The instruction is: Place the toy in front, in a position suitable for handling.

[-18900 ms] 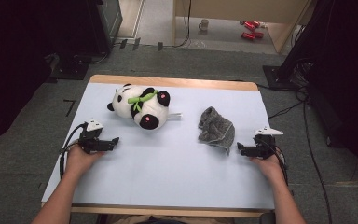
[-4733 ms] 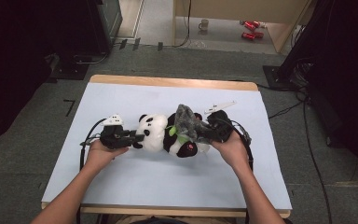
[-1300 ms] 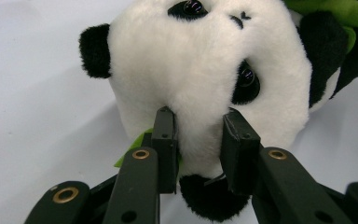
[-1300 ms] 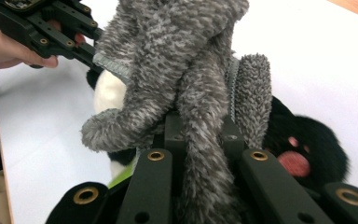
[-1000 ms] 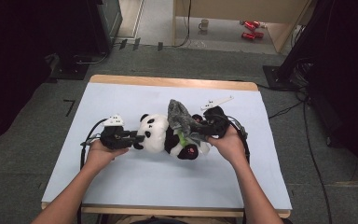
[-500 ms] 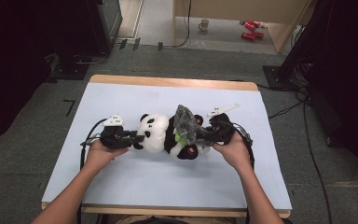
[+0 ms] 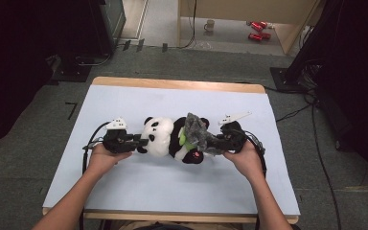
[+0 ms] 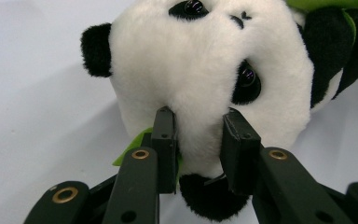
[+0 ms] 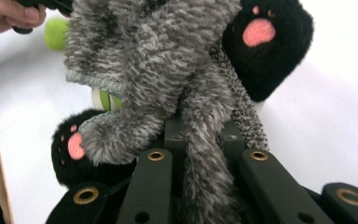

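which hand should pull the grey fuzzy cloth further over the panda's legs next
Right. The right tool is already shut on the grey cloth, which lies over the toy panda by its black feet. The left tool is clamped on the panda's head at the far end, better suited to holding it in place.

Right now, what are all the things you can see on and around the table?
panda plush toy: one, black and white with green trim, lying mid-table
fuzzy garment: one, grey, draped over the panda's legs
table: one, pale blue top, wooden edge
mug: one, pale, on the floor beyond
red objects: red, on the floor beyond
left gripper: one, black, clamped on the panda's head
right gripper: one, black, clamped on the garment
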{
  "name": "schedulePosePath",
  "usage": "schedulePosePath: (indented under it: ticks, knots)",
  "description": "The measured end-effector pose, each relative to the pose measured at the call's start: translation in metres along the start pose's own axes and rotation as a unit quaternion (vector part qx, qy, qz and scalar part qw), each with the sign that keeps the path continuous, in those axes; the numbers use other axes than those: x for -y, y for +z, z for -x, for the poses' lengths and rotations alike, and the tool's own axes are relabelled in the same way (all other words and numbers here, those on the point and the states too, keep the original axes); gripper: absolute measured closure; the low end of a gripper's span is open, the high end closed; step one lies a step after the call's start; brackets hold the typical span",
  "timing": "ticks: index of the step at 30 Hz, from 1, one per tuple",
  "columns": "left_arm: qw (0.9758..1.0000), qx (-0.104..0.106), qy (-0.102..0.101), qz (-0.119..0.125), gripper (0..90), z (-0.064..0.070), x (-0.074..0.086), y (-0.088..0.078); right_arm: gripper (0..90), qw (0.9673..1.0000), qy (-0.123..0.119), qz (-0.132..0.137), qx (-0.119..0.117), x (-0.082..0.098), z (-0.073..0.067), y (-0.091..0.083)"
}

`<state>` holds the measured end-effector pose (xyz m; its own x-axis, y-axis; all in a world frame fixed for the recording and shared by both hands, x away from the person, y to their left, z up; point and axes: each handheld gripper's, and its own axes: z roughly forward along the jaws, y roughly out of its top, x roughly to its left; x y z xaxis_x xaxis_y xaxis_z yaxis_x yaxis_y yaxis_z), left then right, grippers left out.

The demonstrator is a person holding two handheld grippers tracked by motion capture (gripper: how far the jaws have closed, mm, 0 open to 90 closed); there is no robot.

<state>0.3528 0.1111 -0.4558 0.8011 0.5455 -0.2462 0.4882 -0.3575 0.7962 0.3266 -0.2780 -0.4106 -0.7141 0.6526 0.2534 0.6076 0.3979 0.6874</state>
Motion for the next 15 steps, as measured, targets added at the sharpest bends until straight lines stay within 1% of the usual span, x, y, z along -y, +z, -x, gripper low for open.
schedulePosePath:
  ticks: [3, 6, 10, 15]
  knots:
    - [1.0, 0.001, -0.002, 0.002, 69.7, -0.001, 0.001, 0.0, 80.0, 0.9999, -0.002, -0.006, 0.01, 0.004, 0.0, -0.002]
    - [1.0, 0.002, -0.004, 0.004, 69.6, -0.002, 0.001, 0.0, 80.0, 0.9999, 0.002, -0.012, 0.012, 0.006, 0.003, -0.003]
    - [0.9999, 0.004, -0.007, 0.007, 69.6, -0.003, 0.001, 0.001, 80.0, 0.9996, -0.001, -0.022, 0.019, 0.007, 0.007, -0.005]
    - [0.9999, 0.002, -0.008, 0.006, 69.6, -0.003, 0.002, 0.0, 79.9, 0.9996, 0.007, -0.02, 0.019, 0.01, 0.012, -0.003]
